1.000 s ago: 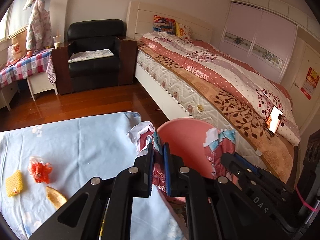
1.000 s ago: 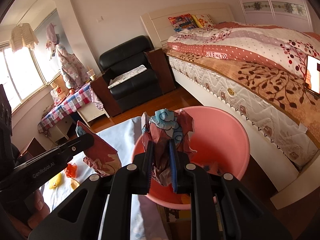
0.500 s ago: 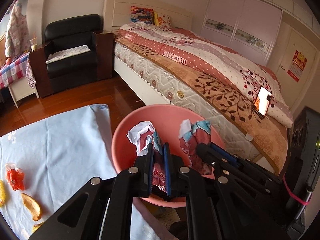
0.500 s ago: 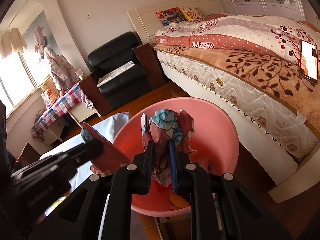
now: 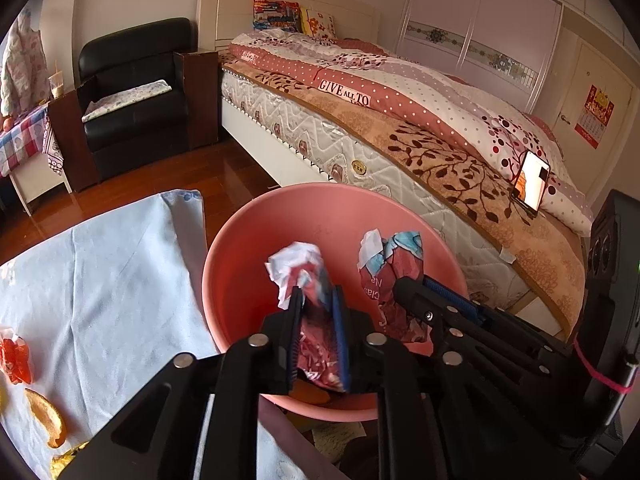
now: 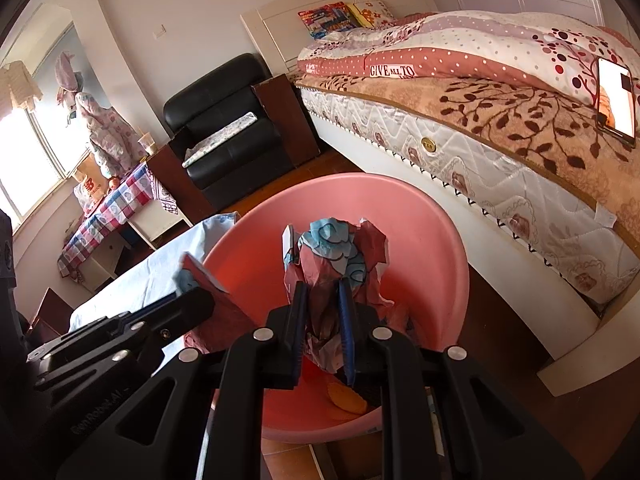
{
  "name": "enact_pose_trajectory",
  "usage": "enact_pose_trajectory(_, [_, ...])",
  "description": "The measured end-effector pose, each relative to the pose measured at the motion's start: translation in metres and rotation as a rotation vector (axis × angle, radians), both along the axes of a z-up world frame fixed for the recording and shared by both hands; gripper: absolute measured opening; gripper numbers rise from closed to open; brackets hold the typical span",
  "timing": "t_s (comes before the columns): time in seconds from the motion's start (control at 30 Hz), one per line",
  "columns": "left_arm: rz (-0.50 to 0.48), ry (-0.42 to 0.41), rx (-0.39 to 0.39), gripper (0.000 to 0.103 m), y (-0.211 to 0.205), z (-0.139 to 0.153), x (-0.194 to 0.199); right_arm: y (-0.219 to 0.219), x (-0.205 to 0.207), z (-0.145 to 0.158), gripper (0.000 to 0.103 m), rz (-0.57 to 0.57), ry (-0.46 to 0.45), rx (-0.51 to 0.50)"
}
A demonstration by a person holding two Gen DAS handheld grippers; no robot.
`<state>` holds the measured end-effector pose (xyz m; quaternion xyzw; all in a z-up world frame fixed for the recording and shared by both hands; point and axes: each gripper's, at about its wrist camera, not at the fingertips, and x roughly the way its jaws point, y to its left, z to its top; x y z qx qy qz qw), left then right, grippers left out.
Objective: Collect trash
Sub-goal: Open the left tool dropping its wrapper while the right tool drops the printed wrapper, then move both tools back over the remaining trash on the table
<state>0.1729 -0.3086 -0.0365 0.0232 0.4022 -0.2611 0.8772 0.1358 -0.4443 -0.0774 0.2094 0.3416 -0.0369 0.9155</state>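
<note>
- Bed [image 5: 400, 128] fills 12 to 3 o'clock in the left wrist view; not part of the job.
- Table [image 5: 120, 280] with pale blue cloth sits at 9 o'clock. Trash left on it: orange peel [image 5: 48, 416] and a red-orange scrap [image 5: 14, 354] at 8 o'clock.
- Pink basin [image 5: 240, 240] now sits dead centre under both grippers; a second ago it was only partly in frame. Both hands have come down over it.
- Left gripper [image 5: 316, 304]: jaws opening, were clamped a moment ago. Crumpled red-white wrapper [image 5: 296, 268] sits between them, slack, over the basin's inside. Reads as the drop.
- Right gripper [image 6: 322, 292]: clenched on a second crumpled wrapper [image 6: 340, 248], red with blue print, also above the basin. No change there.
- Judgement: left piece is about binned; right one likely goes next, then back to the table for the scraps.
- Risk: the wad could snag on a pad instead of falling.
</note>
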Motion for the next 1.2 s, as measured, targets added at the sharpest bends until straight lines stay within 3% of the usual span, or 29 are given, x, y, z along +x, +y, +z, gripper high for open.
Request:
enact_pose_trajectory(0.03, [0.004, 0.001, -0.003, 0.035, 0.000, 0.000, 0.000, -0.001, 0.001, -0.001, 0.017, 0.001, 0.002, 0.002])
enact_pose_trajectory(0.07, [0.009, 0.001, -0.009, 0.039, 0.001, 0.001, 0.001, -0.001, 0.002, -0.001, 0.018, 0.003, 0.006, 0.005])
enact_pose_trajectory(0.2, [0.021, -0.003, -0.023, 0.045, 0.006, 0.004, 0.001, -0.004, 0.004, -0.005, 0.018, 0.008, 0.016, 0.022])
enact_pose_trajectory(0.7, [0.102, -0.070, -0.088, 0.045, 0.051, 0.041, -0.013, 0.008, -0.013, 0.020, 0.025, 0.040, -0.041, 0.013])
enact_pose_trajectory(1.2, [0.208, -0.144, -0.075, 0.045, 0.130, 0.068, -0.061, 0.096, -0.053, 0.051, 0.025, 0.205, -0.099, -0.004])
